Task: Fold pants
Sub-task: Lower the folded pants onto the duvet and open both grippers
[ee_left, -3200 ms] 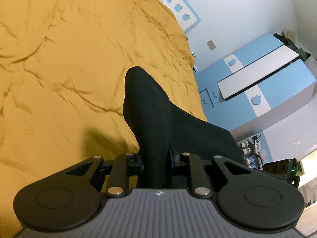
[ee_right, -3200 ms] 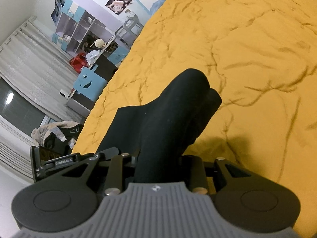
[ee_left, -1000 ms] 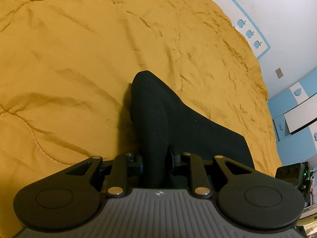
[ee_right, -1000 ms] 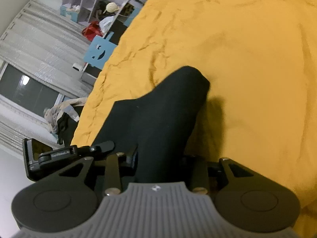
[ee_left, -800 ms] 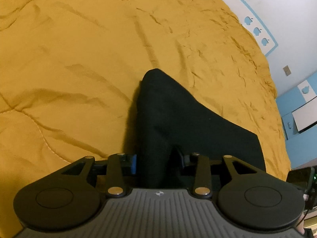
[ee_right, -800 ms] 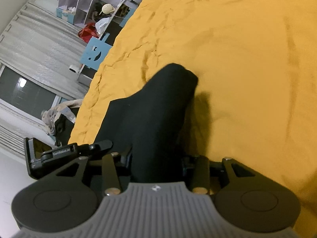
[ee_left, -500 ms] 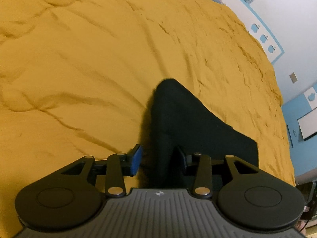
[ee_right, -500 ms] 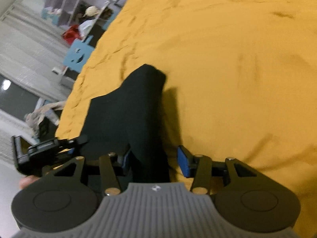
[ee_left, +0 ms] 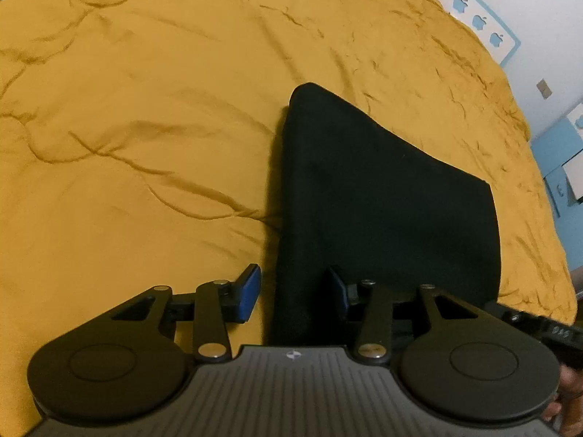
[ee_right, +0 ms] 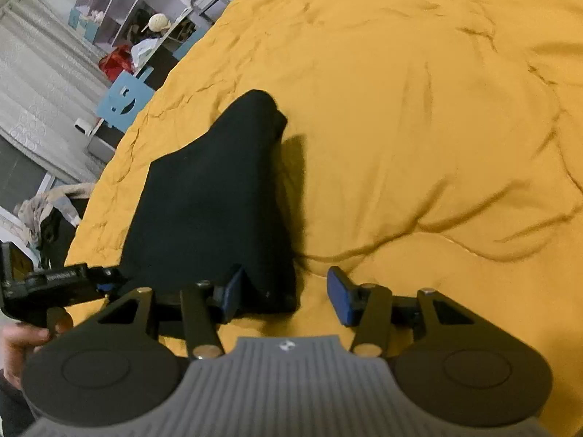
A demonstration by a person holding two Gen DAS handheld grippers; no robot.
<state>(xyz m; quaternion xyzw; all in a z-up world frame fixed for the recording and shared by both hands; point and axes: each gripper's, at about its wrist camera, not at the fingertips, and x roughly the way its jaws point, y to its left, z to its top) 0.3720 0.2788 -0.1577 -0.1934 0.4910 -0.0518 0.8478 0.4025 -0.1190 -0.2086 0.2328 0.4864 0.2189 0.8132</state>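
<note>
Black cloth, the pants [ee_left: 382, 196], is lying folded on the mustard-yellow bedspread [ee_left: 138, 116], which is wrinkled all around it. In the left wrist view the fabric is spreading from a rounded corner far ahead down to the camera, with a straight edge on its left side and a wider part toward the right. In the right wrist view the same pants [ee_right: 215, 204] are sitting on the left part of the bedspread [ee_right: 419, 127], throwing a dark shadow to the right.

The left gripper [ee_left: 293, 296] is standing with its jaws apart. The near edge of the pants is passing between them, and the blue pad on the left [ee_left: 249, 293] is clearly away from the cloth, over the yellow cover. The right pad is partly hidden by the fabric.

The right gripper [ee_right: 286, 295] is also standing wide. Its left pad [ee_right: 230, 291] is just at the near corner of the pants, and its right pad [ee_right: 340, 300] is apart from them, above the bedspread.

Beyond the bed, the right wrist view is showing grey curtains [ee_right: 32, 109] and a shelf unit [ee_right: 127, 11]. The left wrist view is showing a white wall [ee_left: 528, 7] with small blue apple shapes.
</note>
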